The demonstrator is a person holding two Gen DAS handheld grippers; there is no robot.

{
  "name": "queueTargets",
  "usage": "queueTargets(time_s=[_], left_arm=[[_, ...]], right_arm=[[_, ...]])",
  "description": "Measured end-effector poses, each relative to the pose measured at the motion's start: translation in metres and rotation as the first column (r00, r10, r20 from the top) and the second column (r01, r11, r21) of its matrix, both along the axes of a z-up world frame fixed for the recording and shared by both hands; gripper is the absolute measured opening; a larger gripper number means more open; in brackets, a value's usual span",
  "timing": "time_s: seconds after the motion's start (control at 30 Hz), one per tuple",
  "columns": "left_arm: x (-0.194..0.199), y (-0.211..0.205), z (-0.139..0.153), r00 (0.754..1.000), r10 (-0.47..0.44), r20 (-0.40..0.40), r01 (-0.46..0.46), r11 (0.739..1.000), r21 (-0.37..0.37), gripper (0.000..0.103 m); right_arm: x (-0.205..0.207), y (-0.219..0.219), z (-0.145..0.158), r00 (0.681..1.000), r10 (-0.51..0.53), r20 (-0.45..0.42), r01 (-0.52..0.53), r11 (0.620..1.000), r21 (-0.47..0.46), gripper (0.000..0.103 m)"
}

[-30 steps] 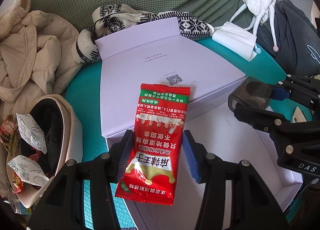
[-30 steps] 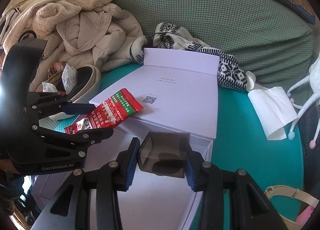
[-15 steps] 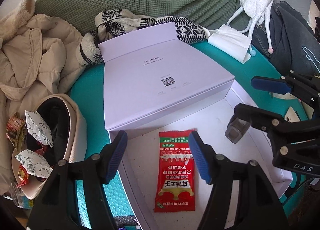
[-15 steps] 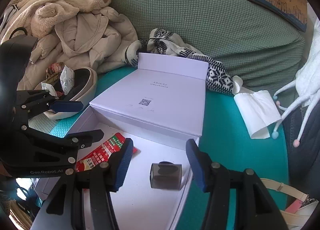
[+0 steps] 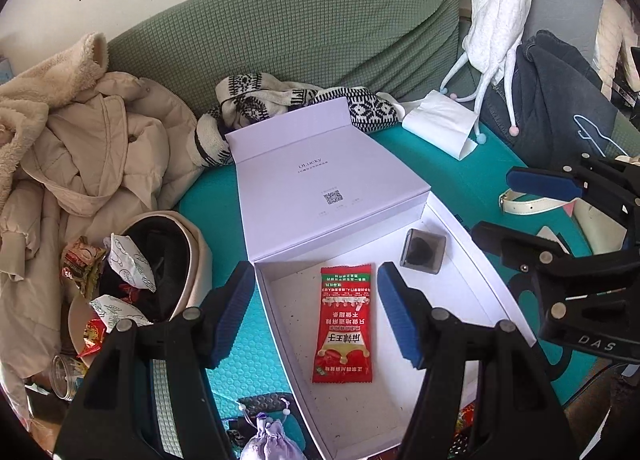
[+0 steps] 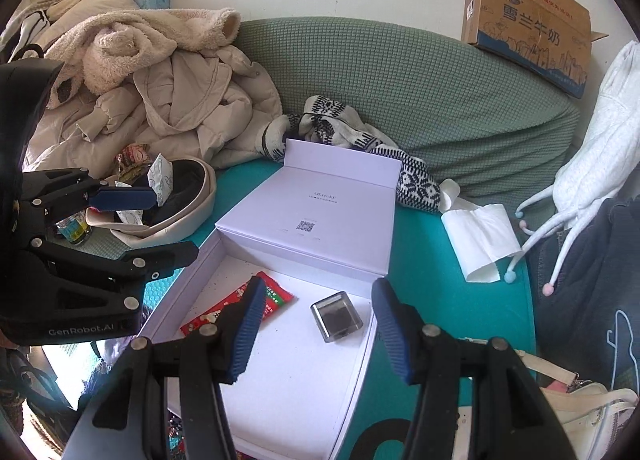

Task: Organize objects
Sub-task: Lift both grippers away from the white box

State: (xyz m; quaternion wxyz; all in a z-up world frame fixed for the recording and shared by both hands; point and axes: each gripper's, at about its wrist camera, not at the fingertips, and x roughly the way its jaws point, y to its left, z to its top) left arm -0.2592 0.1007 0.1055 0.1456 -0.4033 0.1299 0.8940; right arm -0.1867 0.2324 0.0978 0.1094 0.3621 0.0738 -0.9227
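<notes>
Fingers spread wide on both tools: we see the left gripper [image 5: 316,310] hanging above the open white box [image 5: 468,284] with its blue pads well apart, clasping nothing and touching nothing. Our right gripper [image 6: 318,334] is likewise fully released, its pads parted over the same box and free of any contact.

Between and below the left pads lies the red snack packet [image 5: 345,322], flat on the box floor. Its long axis runs along the line of the left fingers, one short end toward the raised lid [image 5: 320,176] and the other toward the near edge of the box; its printed text reads upside down from the left wrist view. From the right wrist view we find the packet [image 6: 276,296] lying slantwise, partly hidden behind the left-hand pad.

Near the packet but apart from it, the small smoky cube [image 6: 337,316] rests on the box floor, close to the right-hand wall.
</notes>
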Motion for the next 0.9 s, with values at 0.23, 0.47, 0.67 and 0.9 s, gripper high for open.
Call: queueTargets(time_s=[0.23,0.47,0.67,0.9], left_arm=[[0.042,-0.010,0.037,0.999,0.006,-0.049,-0.006,1.000,0.003,0.062],[0.088,-0.017,0.063,0.996,0.014,-0.083,-0.014,1.000,0.009,0.062],[0.123,-0.023,0.074,0.996,0.016,-0.091,-0.015,1.000,0.013,0.062],[0.158,-0.027,0.067,0.997,0.015,-0.071,-0.014,1.000,0.017,0.062]], right_arm=[[0.035,-0.009,0.022,1.000,-0.008,-0.029,0.008,1.000,0.000,0.055],[0.072,-0.016,0.038,0.999,-0.002,-0.052,0.002,1.000,0.001,0.055],[0.100,-0.021,0.041,0.998,-0.005,-0.058,0.005,1.000,-0.001,0.055],[0.124,-0.021,0.031,0.999,-0.020,-0.041,0.020,1.000,-0.002,0.055]])
